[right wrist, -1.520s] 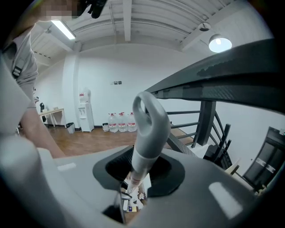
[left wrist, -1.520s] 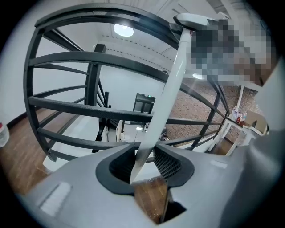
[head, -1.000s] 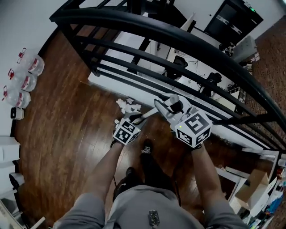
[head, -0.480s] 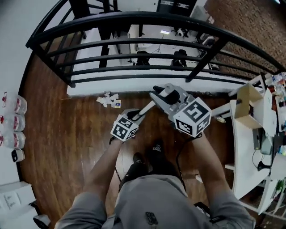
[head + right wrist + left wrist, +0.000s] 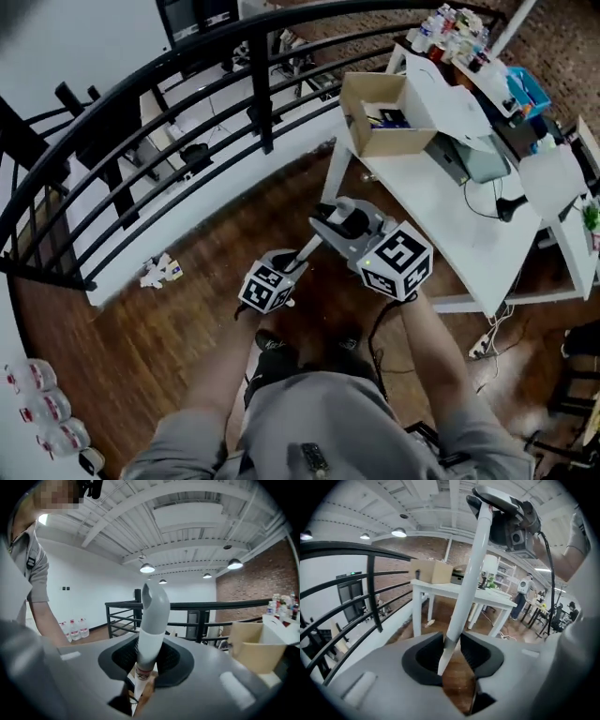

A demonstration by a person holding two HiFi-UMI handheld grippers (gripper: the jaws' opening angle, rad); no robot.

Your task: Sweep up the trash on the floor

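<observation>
The left gripper point(image 5: 452, 651) and right gripper point(image 5: 147, 660) both clamp the slim white grey-capped pole point(image 5: 469, 578) above the dark wooden floor point(image 5: 169, 347)

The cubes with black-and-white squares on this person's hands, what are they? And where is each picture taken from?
There is no robot here: a person holds a two-jaw gripper in each hand, and the cubes are part of those grippers. The head view comes from a camera on the person's head, looking down. The other two come from cameras riding on the grippers, looking along their jaws. The left gripper and right gripper both clamp one long white handle, probably a broom's; its lower end is hidden. Crumpled paper trash lies on the wooden floor beside the black railing. A white table carries an open cardboard box.
</observation>
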